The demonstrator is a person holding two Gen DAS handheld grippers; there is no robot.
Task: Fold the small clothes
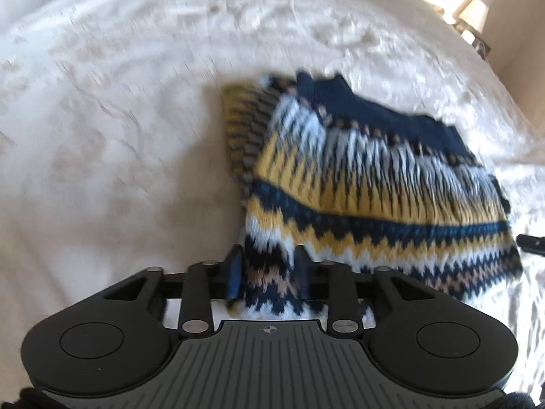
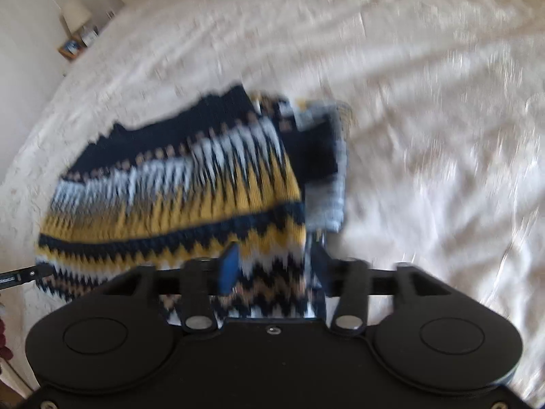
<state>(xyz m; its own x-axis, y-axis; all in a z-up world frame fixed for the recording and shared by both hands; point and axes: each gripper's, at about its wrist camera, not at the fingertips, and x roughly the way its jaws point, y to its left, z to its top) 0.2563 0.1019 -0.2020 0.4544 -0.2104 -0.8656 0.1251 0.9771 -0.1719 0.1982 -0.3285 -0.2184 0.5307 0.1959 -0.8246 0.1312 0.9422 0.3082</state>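
Left wrist view shows the white bed [image 1: 119, 119] filling the scene, a soft flat surface for folding. On it lies the patterned knit sweater [image 1: 357, 177], sleeves apparently tucked under, its near hem raised toward both tools. Each corner of that hem sits between jaws: the left gripper [image 1: 269, 272] and the right gripper [image 2: 276, 269] appear clamped on the knit, likely to carry the hem up and over.
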